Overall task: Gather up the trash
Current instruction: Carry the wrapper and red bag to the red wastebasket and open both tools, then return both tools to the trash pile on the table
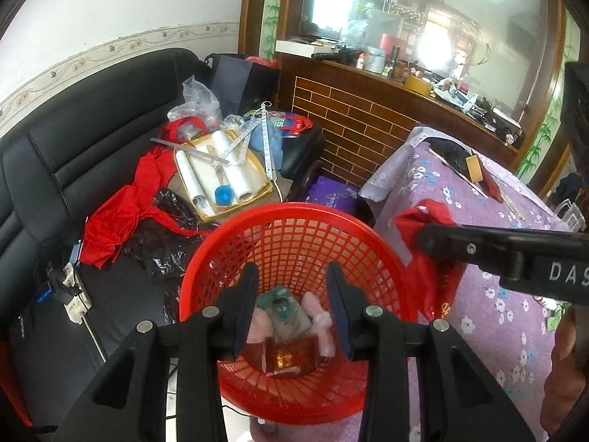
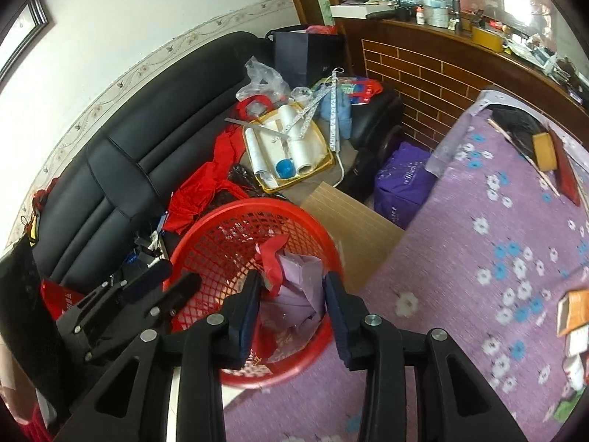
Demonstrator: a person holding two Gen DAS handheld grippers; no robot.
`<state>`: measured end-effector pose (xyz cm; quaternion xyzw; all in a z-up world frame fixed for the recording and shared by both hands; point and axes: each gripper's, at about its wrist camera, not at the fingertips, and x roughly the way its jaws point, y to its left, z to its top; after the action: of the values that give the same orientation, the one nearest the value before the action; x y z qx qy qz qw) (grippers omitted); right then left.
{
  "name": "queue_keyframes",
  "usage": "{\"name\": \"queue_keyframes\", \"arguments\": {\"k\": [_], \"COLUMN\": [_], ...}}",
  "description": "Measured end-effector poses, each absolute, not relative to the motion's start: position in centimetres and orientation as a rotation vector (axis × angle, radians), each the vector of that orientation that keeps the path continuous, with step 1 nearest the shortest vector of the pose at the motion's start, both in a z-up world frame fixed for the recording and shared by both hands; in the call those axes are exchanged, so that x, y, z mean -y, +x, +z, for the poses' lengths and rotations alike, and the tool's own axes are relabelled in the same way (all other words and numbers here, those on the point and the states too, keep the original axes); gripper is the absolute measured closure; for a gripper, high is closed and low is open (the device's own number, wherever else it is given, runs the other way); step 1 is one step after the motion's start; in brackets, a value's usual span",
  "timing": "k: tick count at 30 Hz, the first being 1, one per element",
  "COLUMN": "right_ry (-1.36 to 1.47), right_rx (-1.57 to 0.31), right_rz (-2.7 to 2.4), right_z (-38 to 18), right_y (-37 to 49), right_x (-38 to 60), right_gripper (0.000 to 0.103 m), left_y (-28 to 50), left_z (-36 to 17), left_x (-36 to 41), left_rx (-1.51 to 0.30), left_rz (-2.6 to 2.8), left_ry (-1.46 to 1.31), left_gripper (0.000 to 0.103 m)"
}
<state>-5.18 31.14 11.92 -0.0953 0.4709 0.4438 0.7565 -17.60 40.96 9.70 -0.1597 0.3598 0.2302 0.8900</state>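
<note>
A red mesh basket (image 1: 294, 208) (image 2: 257, 204) stands between a black sofa and a table. At its bottom lie a teal packet (image 1: 281, 305), pink scraps (image 1: 320, 313) and a red-gold wrapper (image 1: 291, 359). My left gripper (image 1: 294, 294) (image 2: 175, 276) hangs open over the basket's near-left rim with nothing between its fingers. My right gripper (image 2: 291, 294) (image 1: 423, 235) is over the basket's right side. A crumpled red and lilac wad (image 2: 294, 276) fills its jaws. From the left wrist view the wad's red bag (image 1: 438, 283) dangles from the gripper's tip.
The sofa (image 1: 73, 169) holds a yellow tray of white rolls (image 1: 221, 173), red cloth (image 1: 121, 217) and a power strip (image 1: 75, 294). The flowered lilac table (image 2: 478, 258) is on the right, with a purple bag (image 2: 401, 184) and cardboard (image 2: 353, 228) on the floor beyond the basket.
</note>
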Motion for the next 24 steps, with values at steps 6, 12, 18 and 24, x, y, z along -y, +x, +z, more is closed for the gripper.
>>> {"name": "queue_keyframes", "arguments": {"k": [6,12,18,24], "right_ry": [-0.17,-0.133,-0.095,-0.096], "right_rx": [-1.001,-0.999,-1.014,-1.018], "right_rz": [0.96,0.922,0.907,0.91], "right_z": [12.9,13.5,13.4,13.5], "right_y": [-4.3,-4.3,-5.5,-7.4], "right_x": [-30.6,-27.3,-23.2,-19.0], "right_gripper": [0.042,0.036,0.036,0.036], "left_y": [-18.5,-20.2,-22.0,-24.0], "left_z": [10.1,10.4,10.6,10.8], "left_x": [-40.7,-39.4,-37.9,-35.3], "left_rx": [-0.732,-0.711,-0.712,-0.708], "left_rz": [0.499,0.531,0.555,0.581], "left_ry": [-0.329,-0.344,-0.327,-0.31], "left_gripper": [0.051,0.036,0.036,0.036]}}
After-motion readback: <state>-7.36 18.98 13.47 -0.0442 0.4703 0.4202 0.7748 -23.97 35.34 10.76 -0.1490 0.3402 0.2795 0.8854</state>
